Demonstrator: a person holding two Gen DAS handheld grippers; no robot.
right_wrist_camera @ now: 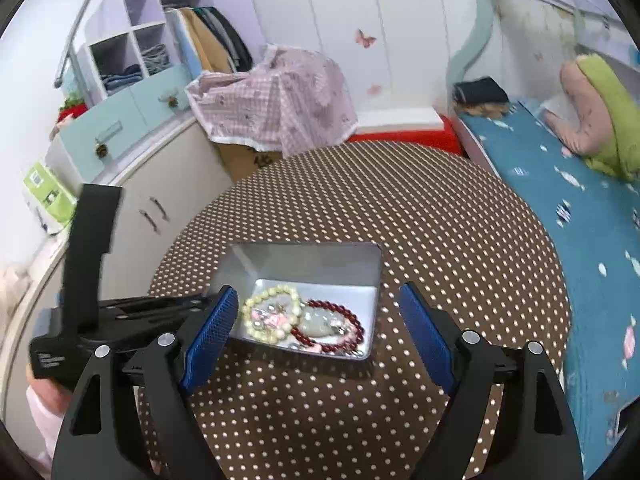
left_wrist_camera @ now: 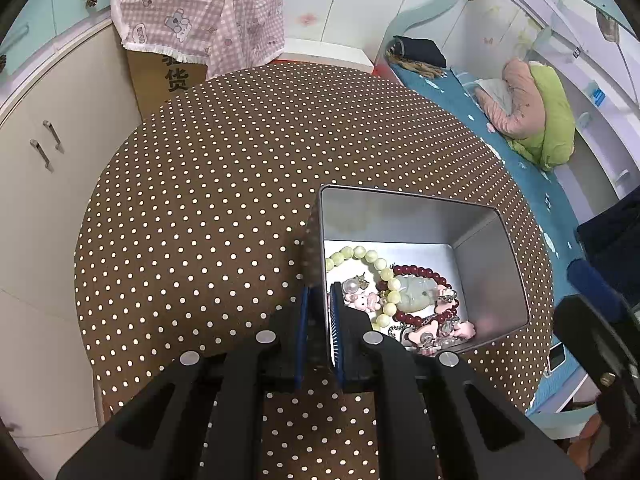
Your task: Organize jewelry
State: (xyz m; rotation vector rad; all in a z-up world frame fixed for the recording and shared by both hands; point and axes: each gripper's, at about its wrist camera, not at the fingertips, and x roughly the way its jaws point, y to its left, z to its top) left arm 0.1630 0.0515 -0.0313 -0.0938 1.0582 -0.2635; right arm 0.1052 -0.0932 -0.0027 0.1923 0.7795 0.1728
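A silver metal tin point(left_wrist_camera: 404, 216) point(right_wrist_camera: 304, 258) stands open on the round polka-dot table. Inside lie a pale green bead bracelet point(left_wrist_camera: 372, 258) point(right_wrist_camera: 272, 294), a dark red bead bracelet point(left_wrist_camera: 424, 272) point(right_wrist_camera: 344, 312), a jade pendant point(left_wrist_camera: 416, 292) point(right_wrist_camera: 318, 322) and pink charms point(left_wrist_camera: 362, 300). My left gripper point(left_wrist_camera: 322, 300) is shut on the tin's left wall, one finger inside and one outside; it shows at the left in the right wrist view point(right_wrist_camera: 160, 308). My right gripper point(right_wrist_camera: 320, 312) is open and empty, raised in front of the tin.
The brown polka-dot table point(left_wrist_camera: 224, 208) point(right_wrist_camera: 440, 240) fills the middle. A bed with a blue cover point(right_wrist_camera: 580, 208) runs along the right. A cardboard box under pink checked cloth point(left_wrist_camera: 192, 20) and cream cabinets point(left_wrist_camera: 44, 148) stand behind and to the left.
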